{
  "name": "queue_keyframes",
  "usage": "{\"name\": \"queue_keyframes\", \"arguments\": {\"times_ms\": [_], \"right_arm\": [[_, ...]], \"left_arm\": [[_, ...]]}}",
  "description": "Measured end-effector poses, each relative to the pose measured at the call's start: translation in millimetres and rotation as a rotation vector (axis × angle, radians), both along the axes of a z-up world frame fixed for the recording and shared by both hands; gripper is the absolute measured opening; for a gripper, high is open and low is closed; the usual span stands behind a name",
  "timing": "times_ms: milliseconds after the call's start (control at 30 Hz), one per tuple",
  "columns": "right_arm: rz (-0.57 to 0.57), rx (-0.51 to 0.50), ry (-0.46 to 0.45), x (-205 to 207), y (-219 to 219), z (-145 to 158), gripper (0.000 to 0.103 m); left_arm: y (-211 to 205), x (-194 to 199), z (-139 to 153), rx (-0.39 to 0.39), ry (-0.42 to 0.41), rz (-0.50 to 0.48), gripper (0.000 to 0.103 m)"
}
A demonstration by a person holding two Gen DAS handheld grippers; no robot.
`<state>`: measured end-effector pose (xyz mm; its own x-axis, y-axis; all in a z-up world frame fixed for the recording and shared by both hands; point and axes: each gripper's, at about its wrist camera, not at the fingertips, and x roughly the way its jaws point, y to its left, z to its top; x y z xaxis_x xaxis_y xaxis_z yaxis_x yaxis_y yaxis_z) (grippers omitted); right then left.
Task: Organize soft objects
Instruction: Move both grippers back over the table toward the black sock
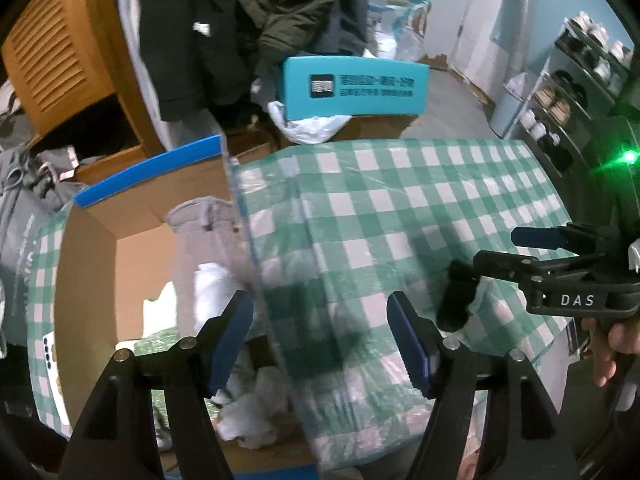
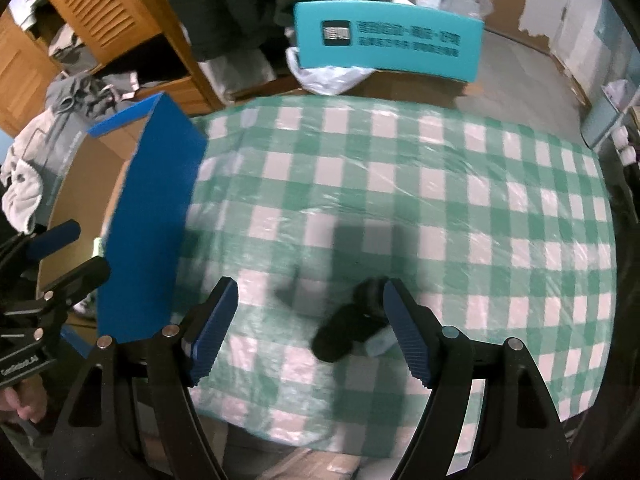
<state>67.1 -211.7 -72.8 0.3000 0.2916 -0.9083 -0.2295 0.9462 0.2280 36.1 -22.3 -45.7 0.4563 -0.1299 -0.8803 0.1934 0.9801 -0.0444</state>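
A black rolled soft item (image 2: 340,336) lies on the green-checked tablecloth (image 2: 400,184) with a small white piece (image 2: 380,345) against it. My right gripper (image 2: 310,322) hangs over it, open; the item sits between the fingers near the right pad (image 2: 408,344), which does not press it. The left wrist view shows the same black item (image 1: 456,296) just past the right gripper (image 1: 496,248). My left gripper (image 1: 320,340) is open and holds nothing, above the table's left edge and an open cardboard box (image 1: 88,264). In the box lie grey trousers (image 1: 200,240) and white soft things (image 1: 248,416).
The box's blue flap (image 2: 152,220) stands up beside the table. A teal carton (image 1: 352,84) and a white plastic bag (image 1: 312,126) sit behind the table. Dark clothes (image 1: 240,20) hang by a wooden cabinet (image 1: 60,60). A shoe rack (image 1: 580,80) stands at the right.
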Motion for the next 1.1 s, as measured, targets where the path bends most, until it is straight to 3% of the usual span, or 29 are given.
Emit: {"name": "queue_keyframes", "arguments": {"times_ms": [600, 1100], "right_arm": [[-0.077, -0.086, 0.112, 1.4, -52.6, -56.6, 0.076], [-0.104, -0.108, 0.209, 10.1, -61.0, -98.0, 0.076]], "left_arm": [[-71.8, 18.9, -50.0, 0.024, 0.099, -0.105, 0.071], [-86.4, 22.1, -73.2, 0.051, 0.156, -0.15, 0.071]]}}
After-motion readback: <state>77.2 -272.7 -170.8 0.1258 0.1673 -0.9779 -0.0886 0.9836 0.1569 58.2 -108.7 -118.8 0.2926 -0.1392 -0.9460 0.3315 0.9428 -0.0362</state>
